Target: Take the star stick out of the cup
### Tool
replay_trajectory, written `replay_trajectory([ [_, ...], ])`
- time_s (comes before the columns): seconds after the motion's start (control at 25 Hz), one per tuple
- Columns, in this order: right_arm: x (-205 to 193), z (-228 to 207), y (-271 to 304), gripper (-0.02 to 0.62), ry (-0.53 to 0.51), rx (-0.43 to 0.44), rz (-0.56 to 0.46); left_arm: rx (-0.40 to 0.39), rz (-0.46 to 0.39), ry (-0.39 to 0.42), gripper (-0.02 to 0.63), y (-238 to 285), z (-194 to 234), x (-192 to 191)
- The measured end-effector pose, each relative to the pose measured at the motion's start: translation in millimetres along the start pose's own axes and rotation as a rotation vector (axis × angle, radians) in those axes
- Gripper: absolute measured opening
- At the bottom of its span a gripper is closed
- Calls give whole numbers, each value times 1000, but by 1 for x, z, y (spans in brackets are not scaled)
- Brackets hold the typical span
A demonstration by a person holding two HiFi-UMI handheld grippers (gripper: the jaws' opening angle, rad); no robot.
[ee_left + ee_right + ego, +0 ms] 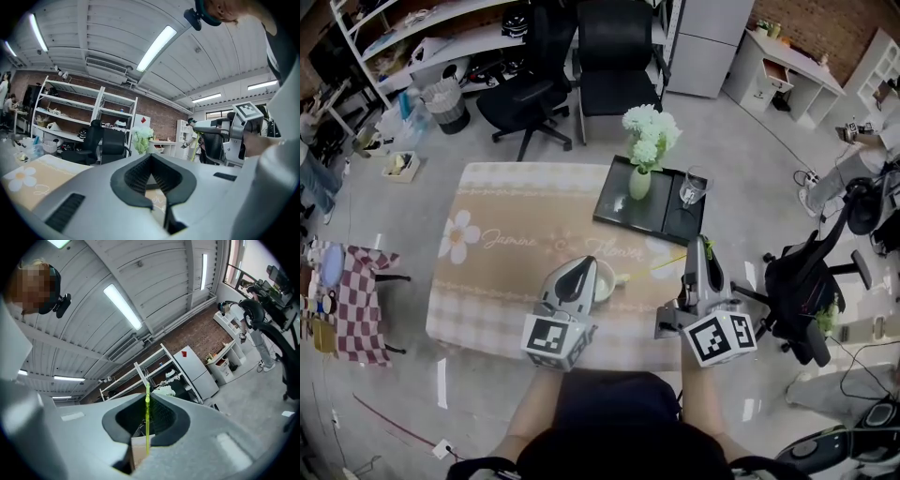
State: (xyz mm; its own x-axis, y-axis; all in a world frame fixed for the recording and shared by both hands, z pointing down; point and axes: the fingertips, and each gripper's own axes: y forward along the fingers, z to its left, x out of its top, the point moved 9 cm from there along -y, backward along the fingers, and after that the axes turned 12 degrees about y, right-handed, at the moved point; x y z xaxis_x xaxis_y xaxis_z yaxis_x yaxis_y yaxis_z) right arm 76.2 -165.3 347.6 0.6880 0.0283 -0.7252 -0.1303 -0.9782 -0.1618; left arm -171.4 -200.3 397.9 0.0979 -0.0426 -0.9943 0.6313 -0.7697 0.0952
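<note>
the right claw pinches the thin star stick tight to pull it from the cup; the left claw is closed, empty.

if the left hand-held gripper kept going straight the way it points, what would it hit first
Likely the white flowers in the vase on the black tray: in its view they line up over the shut tips of the left hand-held gripper. Nothing nearer shows, though depth is unclear.

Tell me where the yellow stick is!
In the right gripper view the yellow stick is pinched in the right tongs; head view shows it right of the white cup.
</note>
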Motion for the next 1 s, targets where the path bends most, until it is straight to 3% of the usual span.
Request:
replay_trajectory([
  [0.4,6,-22,-20,15,0,-82,-22,-37,17,8,9,10,-13,-3],
  [0.64,-12,-37,-26,15,-4,-126,16,-13,75,-15,9,9,-15,-12],
  [1.0,-36,-54,-26,15,-21,-157,80,-22,68,-36,9,11,-16,-34],
])
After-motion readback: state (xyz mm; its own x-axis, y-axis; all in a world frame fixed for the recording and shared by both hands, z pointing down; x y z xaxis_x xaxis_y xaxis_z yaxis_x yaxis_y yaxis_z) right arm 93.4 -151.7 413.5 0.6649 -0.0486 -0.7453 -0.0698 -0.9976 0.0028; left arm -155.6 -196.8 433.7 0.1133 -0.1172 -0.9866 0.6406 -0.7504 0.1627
